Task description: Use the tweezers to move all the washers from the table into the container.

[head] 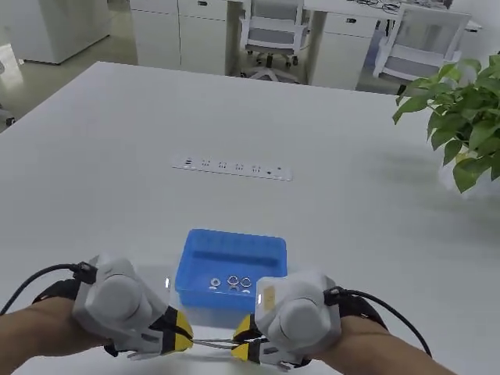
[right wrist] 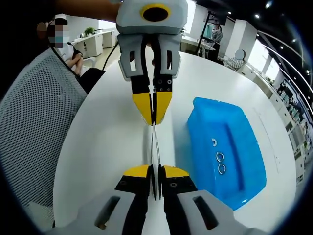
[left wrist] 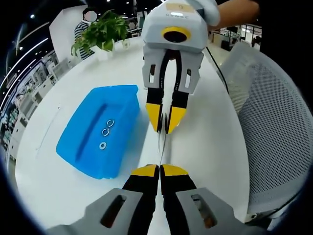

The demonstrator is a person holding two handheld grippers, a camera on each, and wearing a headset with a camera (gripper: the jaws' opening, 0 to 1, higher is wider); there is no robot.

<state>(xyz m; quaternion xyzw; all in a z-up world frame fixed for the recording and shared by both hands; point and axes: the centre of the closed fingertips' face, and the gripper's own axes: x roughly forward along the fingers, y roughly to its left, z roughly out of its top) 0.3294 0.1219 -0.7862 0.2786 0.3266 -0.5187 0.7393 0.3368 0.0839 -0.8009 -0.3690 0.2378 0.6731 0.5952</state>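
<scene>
Thin metal tweezers stretch between my two grippers just above the table's near edge. My left gripper is shut on one end and my right gripper is shut on the other, the two pointing at each other. In the left gripper view my own jaws pinch the tweezers, and the right gripper faces me. The right gripper view shows my jaws closed on the tweezers, with the left gripper opposite. The blue container sits just beyond, with washers lying inside.
A white power strip lies mid-table. A leafy plant stands at the right edge. Office chairs line the far side. A mesh chair is close behind the table's near edge. A person sits farther off.
</scene>
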